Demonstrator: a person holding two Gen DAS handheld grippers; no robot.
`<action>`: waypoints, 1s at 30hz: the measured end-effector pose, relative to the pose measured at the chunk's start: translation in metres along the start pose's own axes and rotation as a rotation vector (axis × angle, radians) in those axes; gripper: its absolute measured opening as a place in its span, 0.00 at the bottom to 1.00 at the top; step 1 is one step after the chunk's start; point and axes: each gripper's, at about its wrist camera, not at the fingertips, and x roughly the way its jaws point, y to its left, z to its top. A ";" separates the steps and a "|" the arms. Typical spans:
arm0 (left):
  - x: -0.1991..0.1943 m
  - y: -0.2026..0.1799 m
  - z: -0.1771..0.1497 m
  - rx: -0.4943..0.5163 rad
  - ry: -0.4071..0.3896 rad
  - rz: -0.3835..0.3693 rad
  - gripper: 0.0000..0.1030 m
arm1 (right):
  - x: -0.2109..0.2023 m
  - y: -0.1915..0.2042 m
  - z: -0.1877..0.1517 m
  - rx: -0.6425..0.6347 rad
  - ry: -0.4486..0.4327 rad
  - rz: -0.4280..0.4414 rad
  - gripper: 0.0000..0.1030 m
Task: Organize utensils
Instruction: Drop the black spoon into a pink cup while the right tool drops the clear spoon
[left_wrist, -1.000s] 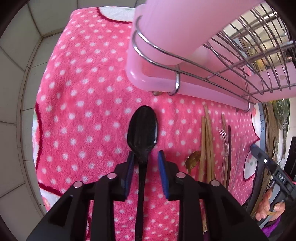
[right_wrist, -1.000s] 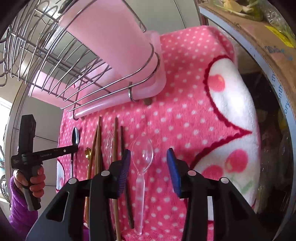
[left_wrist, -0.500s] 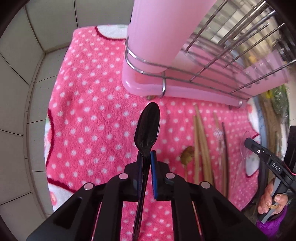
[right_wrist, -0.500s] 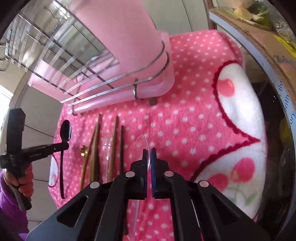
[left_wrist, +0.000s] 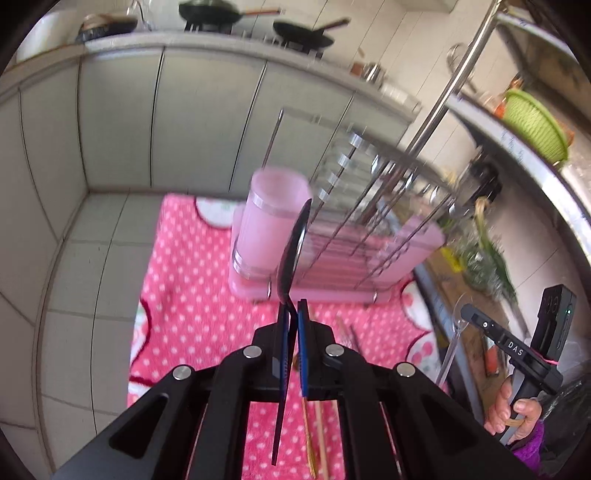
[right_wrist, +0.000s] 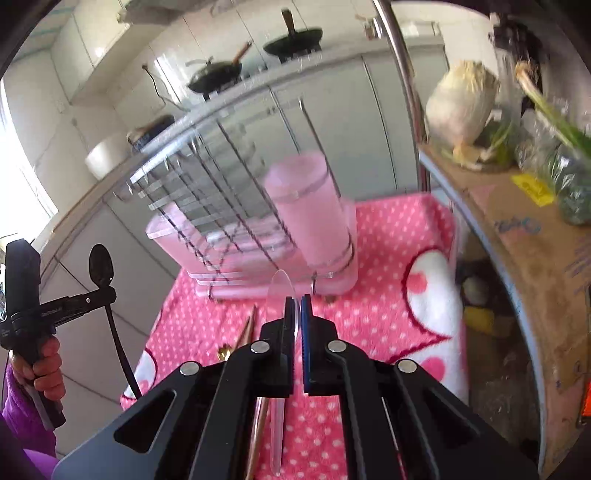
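Pink dotted cloth (left_wrist: 192, 295) covers the floor before the pink utensil cup (left_wrist: 271, 221). Left gripper (left_wrist: 293, 325) clamps a black spoon (left_wrist: 293, 247) at its neck; right gripper (right_wrist: 297, 321) pinches a clear plastic spoon (right_wrist: 281, 286) likewise. Both look light, stiff and slippery, likely to pivot.

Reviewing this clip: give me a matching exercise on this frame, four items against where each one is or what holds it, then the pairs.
Items:
1. black spoon
2. clear plastic spoon
3. pink utensil cup
4. wooden chopsticks

Places:
A. lying on the pink dotted towel
B. pinched in the right gripper
C. standing in the wire dish rack
D. pinched in the left gripper

Pairs: 1-D, 2-B, 3-C, 4-A
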 end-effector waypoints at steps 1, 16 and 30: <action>-0.003 -0.007 0.005 0.004 -0.030 -0.006 0.04 | -0.005 0.002 0.006 -0.005 -0.028 0.002 0.03; -0.054 -0.032 0.098 -0.038 -0.386 -0.073 0.04 | -0.047 0.006 0.115 -0.007 -0.410 0.025 0.03; -0.011 -0.022 0.146 -0.062 -0.484 -0.021 0.04 | -0.004 0.026 0.155 -0.065 -0.499 -0.017 0.03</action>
